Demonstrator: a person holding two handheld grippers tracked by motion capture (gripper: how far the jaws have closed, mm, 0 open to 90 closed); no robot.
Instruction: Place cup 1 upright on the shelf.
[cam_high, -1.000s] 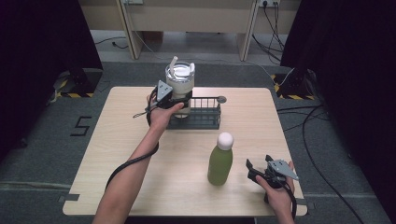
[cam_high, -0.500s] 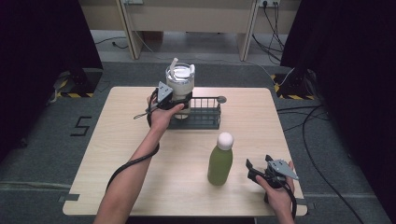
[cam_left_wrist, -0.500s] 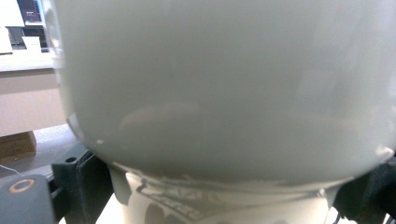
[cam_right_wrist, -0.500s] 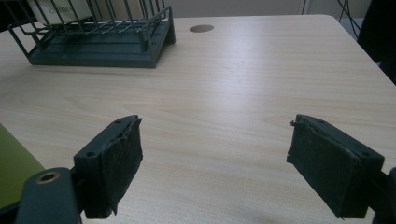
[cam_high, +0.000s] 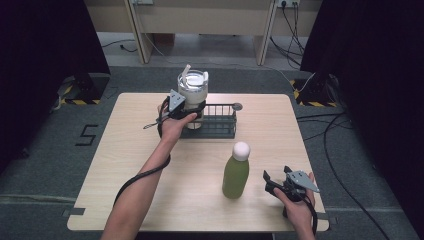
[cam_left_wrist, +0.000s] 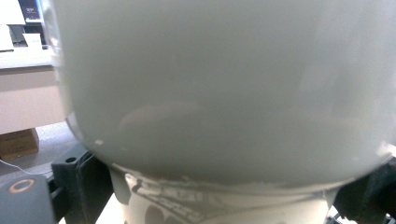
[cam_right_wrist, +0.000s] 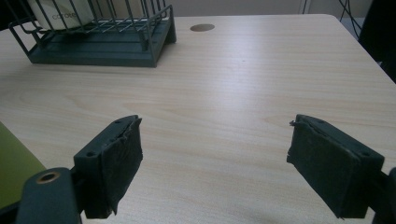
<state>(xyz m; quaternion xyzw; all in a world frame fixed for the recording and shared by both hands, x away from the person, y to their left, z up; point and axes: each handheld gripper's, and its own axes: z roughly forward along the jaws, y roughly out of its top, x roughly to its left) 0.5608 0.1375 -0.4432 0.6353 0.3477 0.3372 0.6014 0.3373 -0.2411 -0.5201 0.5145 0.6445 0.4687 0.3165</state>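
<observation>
Left gripper (cam_high: 186, 107) fingers clamp the tumbler (cam_high: 192, 95) (right gripper (cam_high: 278, 183) wide open).

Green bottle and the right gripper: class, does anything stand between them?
Nothing visible does. The right gripper, jaws open, sits just right of the green bottle with only bare table between. The rack stands farther back.

a tumbler (cam_high: 192, 95) stands in the left end of a wire rack (cam_high: 220, 122) at the table's (cam_high: 320, 140) far middle, with the left gripper (cam_high: 187, 111) around it. a bottle (cam_high: 236, 171) stands nearer the front, the right gripper (cam_high: 272, 184) just to its right.
</observation>
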